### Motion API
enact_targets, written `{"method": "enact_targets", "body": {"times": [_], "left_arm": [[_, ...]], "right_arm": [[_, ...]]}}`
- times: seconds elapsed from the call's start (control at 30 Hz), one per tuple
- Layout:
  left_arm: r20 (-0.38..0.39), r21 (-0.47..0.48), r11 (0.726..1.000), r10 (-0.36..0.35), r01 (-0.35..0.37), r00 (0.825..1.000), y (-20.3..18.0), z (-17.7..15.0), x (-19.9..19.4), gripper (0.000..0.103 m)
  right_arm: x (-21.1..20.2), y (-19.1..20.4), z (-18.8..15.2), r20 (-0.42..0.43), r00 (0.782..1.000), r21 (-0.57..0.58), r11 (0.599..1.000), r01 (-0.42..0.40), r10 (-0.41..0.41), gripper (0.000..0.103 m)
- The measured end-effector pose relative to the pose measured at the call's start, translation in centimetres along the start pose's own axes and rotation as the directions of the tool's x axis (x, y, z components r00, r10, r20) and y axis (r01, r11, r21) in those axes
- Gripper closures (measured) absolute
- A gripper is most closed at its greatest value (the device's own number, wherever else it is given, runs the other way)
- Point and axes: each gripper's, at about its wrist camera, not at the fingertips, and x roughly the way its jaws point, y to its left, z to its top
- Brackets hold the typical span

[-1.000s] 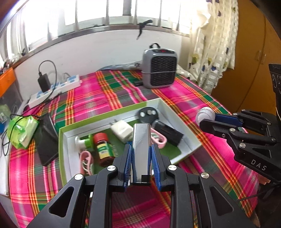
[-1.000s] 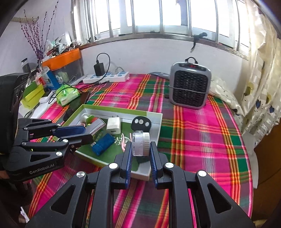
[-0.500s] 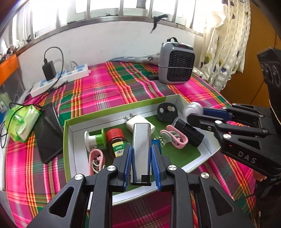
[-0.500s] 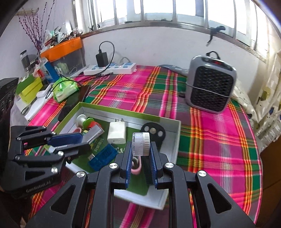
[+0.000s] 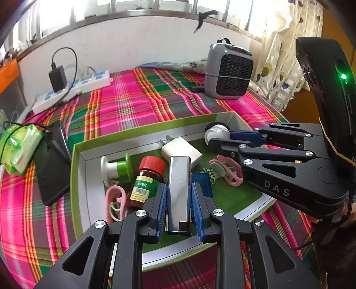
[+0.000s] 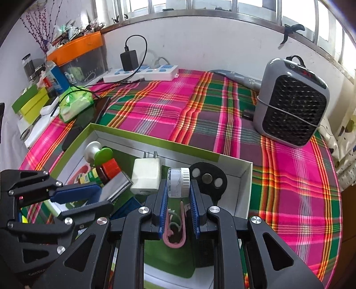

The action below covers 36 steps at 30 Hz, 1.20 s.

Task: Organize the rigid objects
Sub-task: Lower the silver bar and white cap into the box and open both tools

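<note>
L gripper (image 5: 178, 200) clamps metal bar (image 5: 179, 186) (over tray (image 5: 76, 177))

I see a surface under a pink-green plaid cloth (image 6: 155, 106) against a white wall (image 6: 200, 44). Barred window (image 6: 200, 6) above, strong daylight. Patterned curtain (image 5: 287, 55) on the right, wooden cabinet (image 5: 333, 13) behind it. Orange-lidded bin (image 6: 77, 46) at left.

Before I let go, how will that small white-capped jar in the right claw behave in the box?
The white-capped jar is round and held on its side, so it will probably roll on the green box floor. It looks like light plastic, so neighbours like the white charger should stop it.
</note>
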Motion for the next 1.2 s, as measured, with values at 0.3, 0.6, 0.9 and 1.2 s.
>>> {"method": "enact_targets", "body": {"times": [0.3, 0.6, 0.9, 1.2], "left_arm": [[-0.018, -0.011, 1.000, -0.011, 0.011, 1.000, 0.2, 0.0, 0.7, 0.081], [-0.020, -0.022, 1.000, -0.014, 0.014, 1.000, 0.4, 0.1, 0.9, 0.081], [-0.023, -0.022, 1.000, -0.010, 0.009, 1.000, 0.3, 0.1, 0.9, 0.080], [-0.027, -0.019, 1.000, -0.002, 0.001, 1.000, 0.3, 0.2, 0.9, 0.079]], "right_arm": [[1.1, -0.1, 0.2, -0.015, 1.000, 0.001, 1.000, -0.007, 0.007, 0.083], [1.5, 0.0, 0.2, -0.019, 1.000, -0.007, 1.000, -0.022, 0.022, 0.083], [1.7, 0.1, 0.2, -0.021, 1.000, -0.009, 1.000, -0.018, 0.017, 0.083], [1.6, 0.1, 0.2, -0.018, 1.000, 0.003, 1.000, -0.015, 0.015, 0.083]]}}
